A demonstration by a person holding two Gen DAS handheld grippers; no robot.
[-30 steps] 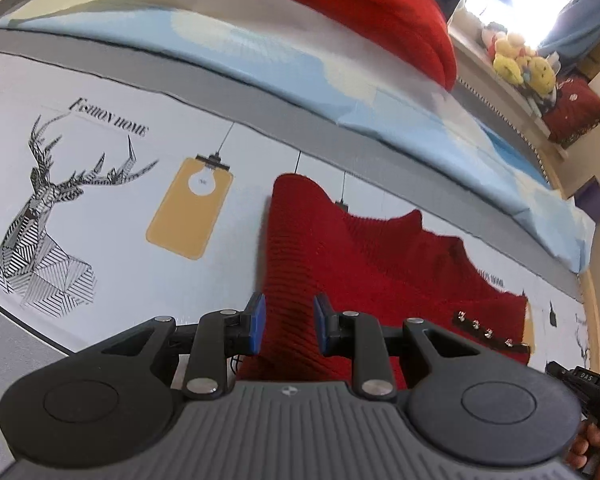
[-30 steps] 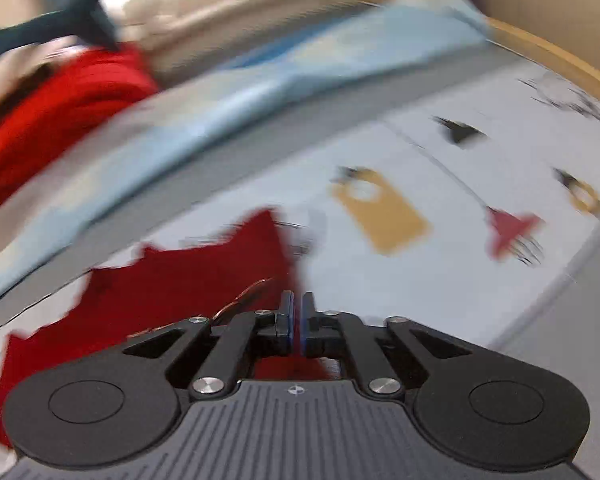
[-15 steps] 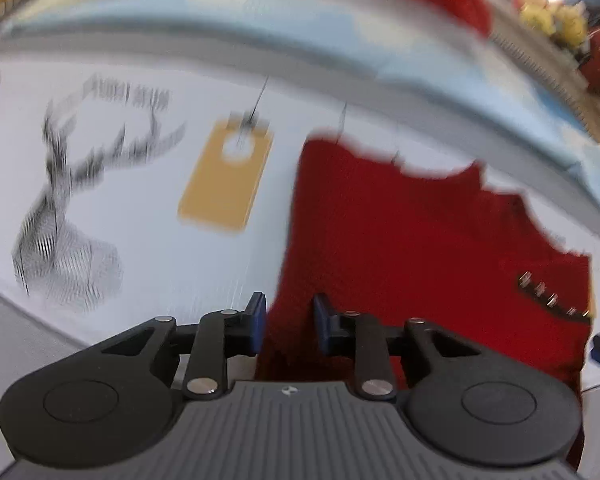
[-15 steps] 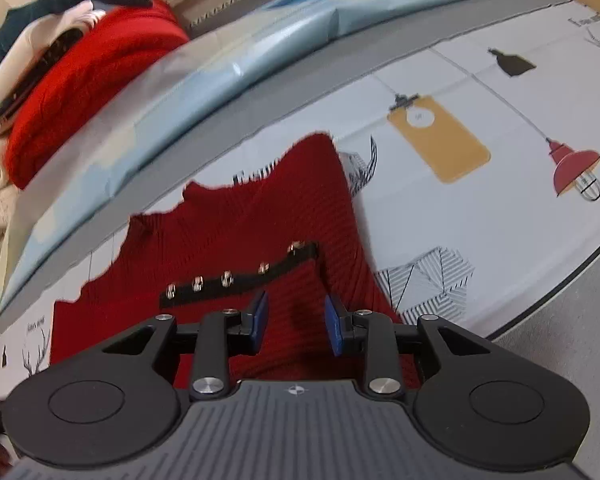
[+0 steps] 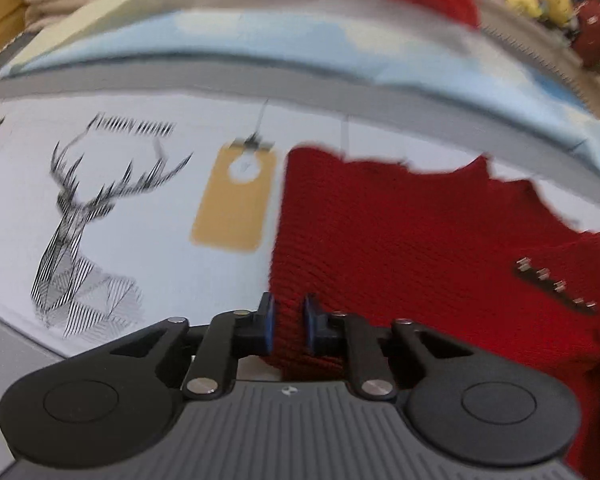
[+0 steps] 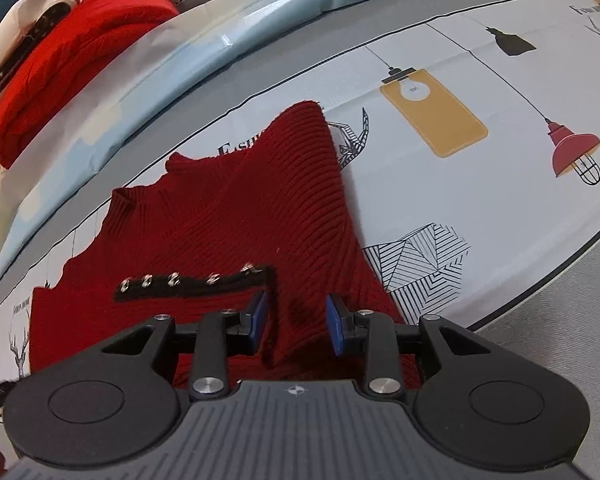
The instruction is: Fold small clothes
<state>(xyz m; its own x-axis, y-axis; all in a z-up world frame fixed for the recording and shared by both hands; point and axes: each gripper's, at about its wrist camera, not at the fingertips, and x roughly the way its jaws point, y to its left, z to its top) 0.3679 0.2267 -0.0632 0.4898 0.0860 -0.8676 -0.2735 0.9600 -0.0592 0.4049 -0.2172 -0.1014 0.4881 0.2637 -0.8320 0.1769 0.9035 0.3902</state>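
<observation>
Lying flat on the printed sheet (image 6: 440, 208), the dark red knit garment (image 6: 260, 216) now fills the lower middle of both wrist views.

Since a second ago the right tongs (image 6: 296, 326) have gone from pressed together to spread, and a raised fold of the knit stands between the blue pads (image 6: 336, 330) without being squeezed; the black studded strip (image 6: 196, 282) sits just left of them. The left tongs (image 5: 287, 326) have narrowed and are closing, with the garment's lower left edge between their pads (image 5: 267, 328); blur hides whether they press it yet. A bright red sweater (image 6: 76, 60) lies at upper left, well apart.
</observation>
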